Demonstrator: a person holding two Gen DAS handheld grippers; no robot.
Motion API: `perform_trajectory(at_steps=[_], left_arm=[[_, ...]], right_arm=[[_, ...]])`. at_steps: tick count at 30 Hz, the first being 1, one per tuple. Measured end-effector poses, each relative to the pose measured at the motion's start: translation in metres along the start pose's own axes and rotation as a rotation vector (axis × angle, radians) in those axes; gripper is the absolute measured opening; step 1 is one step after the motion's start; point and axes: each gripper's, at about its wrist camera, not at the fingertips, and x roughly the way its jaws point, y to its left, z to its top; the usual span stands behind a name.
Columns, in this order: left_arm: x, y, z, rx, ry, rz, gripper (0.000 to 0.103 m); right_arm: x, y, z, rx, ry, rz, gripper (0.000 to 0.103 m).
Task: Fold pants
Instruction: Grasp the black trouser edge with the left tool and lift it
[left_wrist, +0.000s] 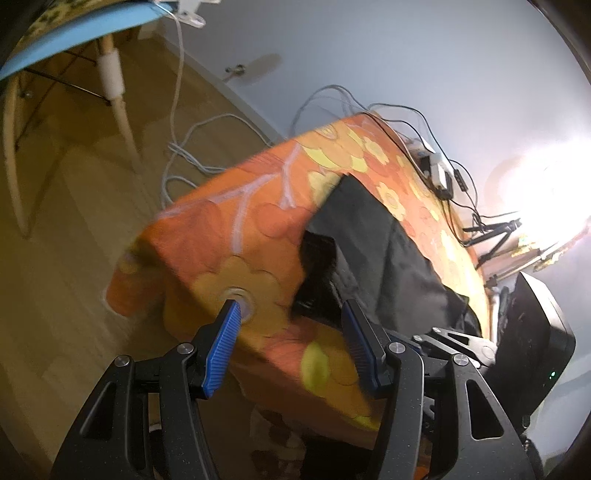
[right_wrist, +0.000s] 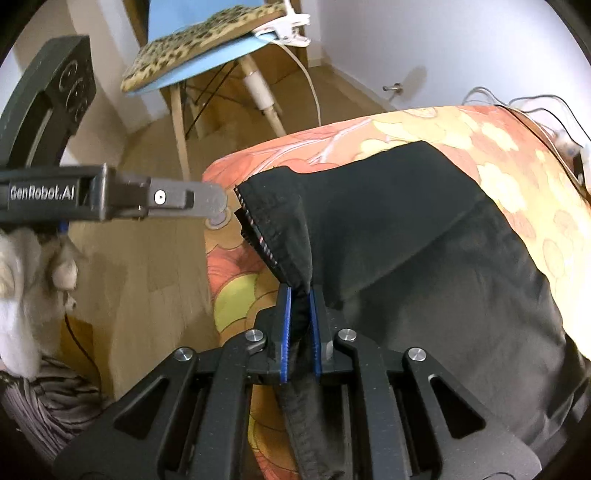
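The black fabric pants (right_wrist: 424, 229) lie on a surface draped with an orange cloth printed with yellow and pale flowers (right_wrist: 517, 184), spread across most of its top and reaching toward its near corner; one hemmed edge, showing a strip of striped stitching, is lifted off the cloth and rises to a peak above the rest of the garment; in the left wrist view the same pants (left_wrist: 373, 240) appear as a dark folded shape on the floral cloth (left_wrist: 229, 236), with a darker pocket of shadow at their near edge.

The right gripper (right_wrist: 300, 325), black with blue ribbed pads, has its jaws pressed nearly together, pinching that lifted band of the pants between the pads; the fabric runs down through the jaws and on toward the camera. The left gripper (left_wrist: 291, 332), of the same make, has its jaws spread about halfway with nothing between them; it hangs over the near corner of the cloth, its right finger just beside the edge of the pants, though I cannot tell whether it touches; seen from the right wrist, the left gripper (right_wrist: 218, 199) comes in from the left, its tip at the corner of the cloth, near the raised hem.

Beyond the surface lies a light wooden floor (left_wrist: 74, 221); a blue chair with pale wooden legs (right_wrist: 207, 62) carries a leopard-print cushion (right_wrist: 192, 44); white and dark cables (left_wrist: 369, 99) trail along the white wall (left_wrist: 406, 44) and over the far edge of the cloth.
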Motion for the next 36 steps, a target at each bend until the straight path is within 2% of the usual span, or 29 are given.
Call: perform_trajectory(at_steps=[7,11,16,22,24,27,29,32,36], left_arm=[[0.016,-0.009,0.000,-0.072,0.046,-0.070,0.060],[0.023,-0.012,0.001,-0.097,0.043,-0.069,0.061],[0.031,-0.020,0.001,-0.125,0.048,-0.101,0.061],[0.036,-0.028,0.002,-0.134,0.019,-0.078,0.058],[0.035,-0.027,0.002,-0.133,0.007,-0.063,0.052],[0.035,-0.025,0.000,-0.116,-0.004,-0.040,0.035],[0.036,-0.022,-0.001,-0.106,-0.013,-0.027,0.019],[0.034,-0.020,-0.002,-0.085,-0.030,-0.005,0.012],[0.026,-0.037,-0.004,-0.009,-0.077,0.004,0.009]], right_arm=[[-0.001,-0.016,-0.006,0.102,-0.031,0.079,0.009],[-0.003,-0.021,-0.012,0.140,-0.036,0.132,0.009],[-0.003,-0.021,-0.014,0.146,-0.043,0.153,0.009],[-0.005,-0.019,-0.014,0.139,-0.043,0.157,0.009],[-0.009,-0.019,-0.015,0.142,-0.037,0.161,0.014],[-0.018,-0.024,-0.020,0.136,-0.029,0.141,0.028],[-0.028,-0.030,-0.025,0.142,-0.031,0.127,0.036],[-0.046,-0.046,-0.032,0.173,-0.054,0.074,0.040],[-0.061,-0.087,-0.030,0.318,-0.072,-0.001,0.042]])
